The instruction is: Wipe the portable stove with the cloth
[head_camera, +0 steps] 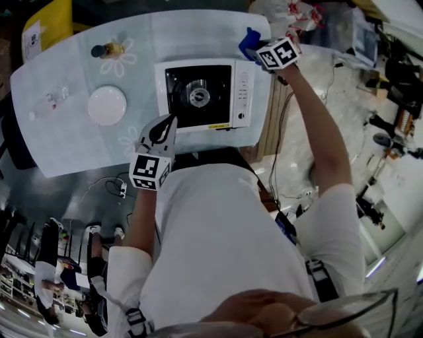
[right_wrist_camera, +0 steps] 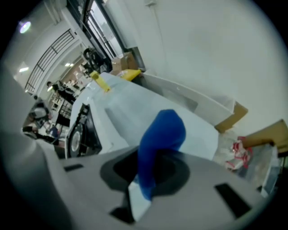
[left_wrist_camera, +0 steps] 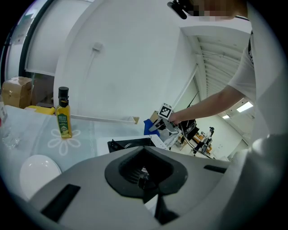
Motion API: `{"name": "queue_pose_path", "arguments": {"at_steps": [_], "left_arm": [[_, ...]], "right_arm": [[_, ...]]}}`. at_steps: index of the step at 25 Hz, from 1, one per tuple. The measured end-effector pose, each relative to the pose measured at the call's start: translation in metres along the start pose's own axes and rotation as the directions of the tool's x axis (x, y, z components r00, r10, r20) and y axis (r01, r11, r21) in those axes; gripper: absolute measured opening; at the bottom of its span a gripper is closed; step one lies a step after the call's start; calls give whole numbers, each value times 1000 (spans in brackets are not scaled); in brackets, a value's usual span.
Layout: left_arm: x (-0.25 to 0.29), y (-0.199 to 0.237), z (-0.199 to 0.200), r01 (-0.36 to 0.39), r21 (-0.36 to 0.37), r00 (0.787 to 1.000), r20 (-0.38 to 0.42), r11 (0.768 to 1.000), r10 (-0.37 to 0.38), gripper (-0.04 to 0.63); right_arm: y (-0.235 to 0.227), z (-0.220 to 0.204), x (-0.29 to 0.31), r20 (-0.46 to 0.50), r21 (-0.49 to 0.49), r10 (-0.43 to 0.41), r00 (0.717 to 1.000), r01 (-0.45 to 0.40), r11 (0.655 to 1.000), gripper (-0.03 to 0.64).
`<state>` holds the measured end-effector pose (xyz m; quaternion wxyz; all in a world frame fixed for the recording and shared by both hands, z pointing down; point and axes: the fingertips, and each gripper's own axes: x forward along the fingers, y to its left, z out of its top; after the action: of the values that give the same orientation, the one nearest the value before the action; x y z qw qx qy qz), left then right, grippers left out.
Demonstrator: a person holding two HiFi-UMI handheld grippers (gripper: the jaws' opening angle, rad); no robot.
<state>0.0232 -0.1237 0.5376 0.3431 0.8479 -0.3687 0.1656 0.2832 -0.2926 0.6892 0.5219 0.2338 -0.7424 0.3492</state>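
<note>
The portable stove (head_camera: 210,94) is white with a black burner well and sits mid-table. A blue cloth (head_camera: 248,41) hangs from my right gripper (head_camera: 256,53), which is shut on it just past the stove's far right corner. In the right gripper view the cloth (right_wrist_camera: 159,143) sticks up out of the right gripper (right_wrist_camera: 144,188), with the stove (right_wrist_camera: 83,132) to the left. My left gripper (head_camera: 162,131) hovers at the stove's near left corner. Its jaws look shut and hold nothing. The left gripper view shows the left gripper (left_wrist_camera: 145,177) over the stove (left_wrist_camera: 130,143), and the cloth (left_wrist_camera: 149,126) beyond.
A white plate (head_camera: 107,105), an oil bottle (head_camera: 109,49) and a clear glass item (head_camera: 49,102) stand on the table's left part. The plate (left_wrist_camera: 38,170) and bottle (left_wrist_camera: 64,114) also show in the left gripper view. Bags and clutter (head_camera: 297,13) lie beyond the table's right end.
</note>
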Motion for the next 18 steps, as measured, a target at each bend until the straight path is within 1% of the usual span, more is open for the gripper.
{"name": "queue_pose_path", "arguments": {"at_steps": [2,5,8,10,14,18], "left_arm": [[-1,5,-1,-5,-7,1000,4,1000,5,31],[-2,9,-2,-12,-19,1000,12,1000,12,31],[-3,13,-1,-17,-30,1000,19,999,17,31],[-5,17,0,-21,-37,999,28,999,22,31],[-8,24,-1,-28,-48,999,42,998,30,31],[-14,35,-7,-45,-46,998,46,998,47,31]], "right_arm": [[1,0,8,-37,22,11,999,-10,1000,75],[11,-4,17,-93,70,60,994,-54,996,75],[20,-6,22,-152,98,92,984,-78,992,75],[28,-6,26,-180,143,125,976,-100,985,75],[42,4,34,-166,276,199,966,-149,950,75],[51,18,41,-131,394,256,958,-187,900,75]]}}
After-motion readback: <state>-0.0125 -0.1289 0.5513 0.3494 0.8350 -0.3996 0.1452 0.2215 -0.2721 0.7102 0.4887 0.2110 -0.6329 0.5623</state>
